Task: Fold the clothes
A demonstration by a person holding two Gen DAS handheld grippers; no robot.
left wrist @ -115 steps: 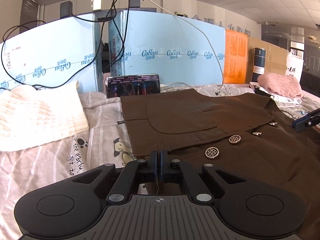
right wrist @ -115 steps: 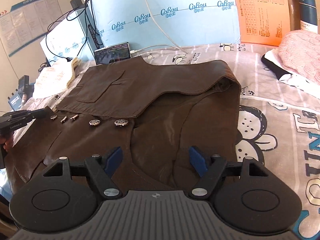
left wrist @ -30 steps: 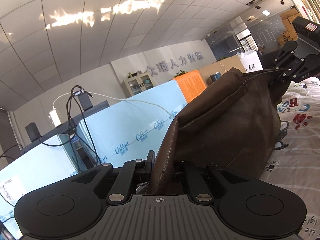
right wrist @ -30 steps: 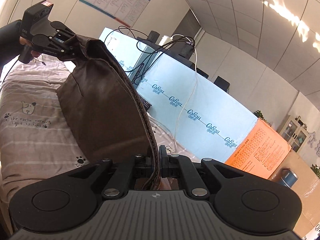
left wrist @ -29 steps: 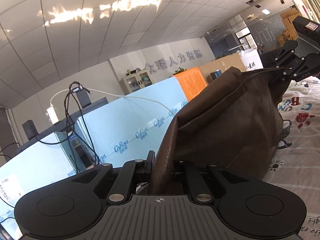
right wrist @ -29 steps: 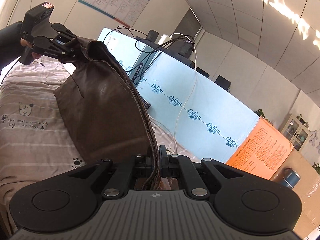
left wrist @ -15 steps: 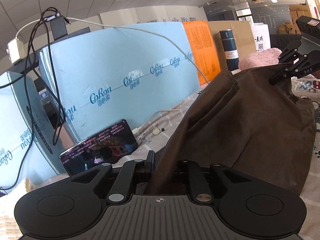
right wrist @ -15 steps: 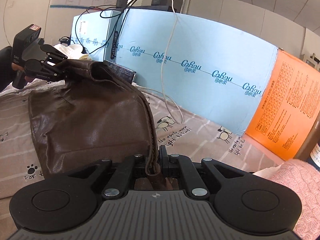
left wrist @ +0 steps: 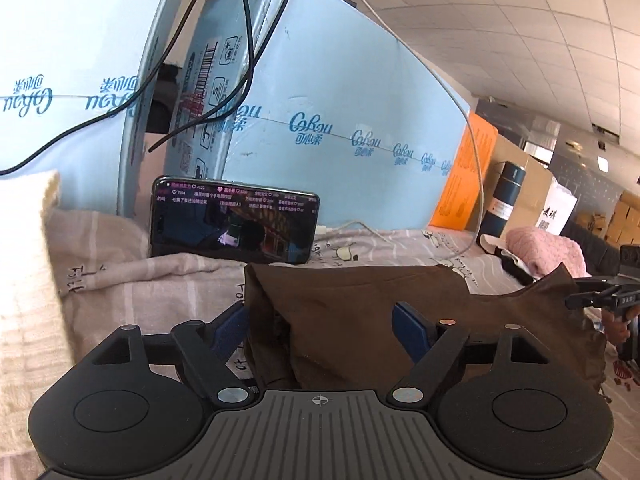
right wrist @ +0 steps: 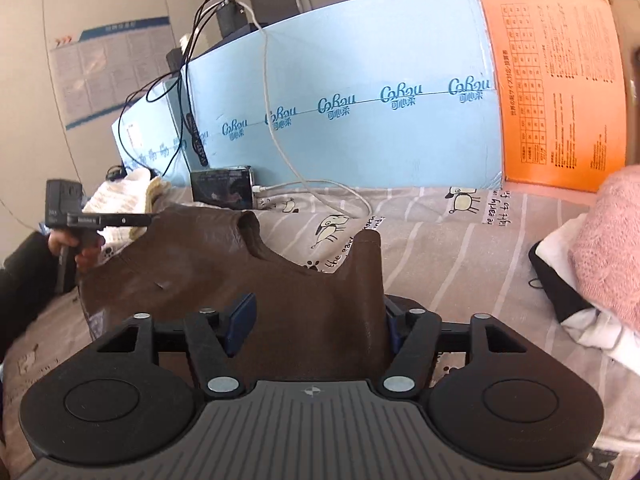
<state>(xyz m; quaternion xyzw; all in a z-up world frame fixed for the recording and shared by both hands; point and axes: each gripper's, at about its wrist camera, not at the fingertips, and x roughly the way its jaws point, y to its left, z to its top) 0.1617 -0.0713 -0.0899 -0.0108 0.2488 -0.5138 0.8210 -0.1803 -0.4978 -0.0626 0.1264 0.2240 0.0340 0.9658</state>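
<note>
Bed (right wrist: 460, 248): the striped, cartoon-printed sheet spreads ahead of and beside both pairs of your fingers, and it carries everything else.
Blue boards (left wrist: 340, 128): they stand upright well beyond your fingers along the far edge of the bed, with cables hanging over them.
Brown garment (left wrist: 380, 320): it lies folded on the bed directly between and ahead of your left fingers; in the right view (right wrist: 224, 264) the same cloth runs from between your right fingers toward your other hand, one pointed flap standing up just past the right-hand finger.
Left gripper (left wrist: 320, 330): your fingers (left wrist: 230, 330) are spread wide apart, one on each side of the garment's near corner, gripping nothing.
Right gripper (right wrist: 316, 322): your fingers (right wrist: 240, 322) stand apart too, the cloth lying loose between them; the right-hand finger is mostly hidden behind the raised flap.
Cream knit (left wrist: 24, 280): it is piled to the left of your left fingers.
Pink knit (right wrist: 608, 240): it is heaped on black and white clothes to the right of your right fingers.
Phone (left wrist: 234, 220): it is propped on its long edge against the boards, beyond your left fingers, screen lit.
Bottle (left wrist: 502, 200): dark, upright, far off to the right of your left fingers.
</note>
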